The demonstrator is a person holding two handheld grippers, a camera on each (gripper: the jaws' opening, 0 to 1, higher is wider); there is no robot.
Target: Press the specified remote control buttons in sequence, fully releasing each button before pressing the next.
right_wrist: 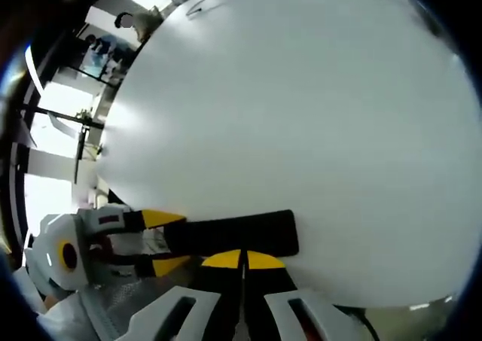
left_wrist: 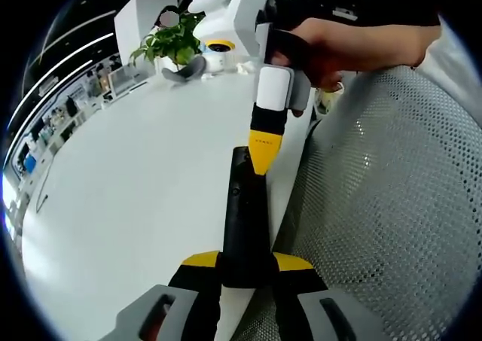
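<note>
I've got the long black plastic remote control pinched between my left gripper's yellow-tipped jaws, its far end pointing to twelve o'clock over the edge of the white table. My right gripper, jaws pressed together, comes down from one o'clock, tip touching the remote's upper face: I judge this a button press in hand. Next I must lift fully clear before the following button.
</note>
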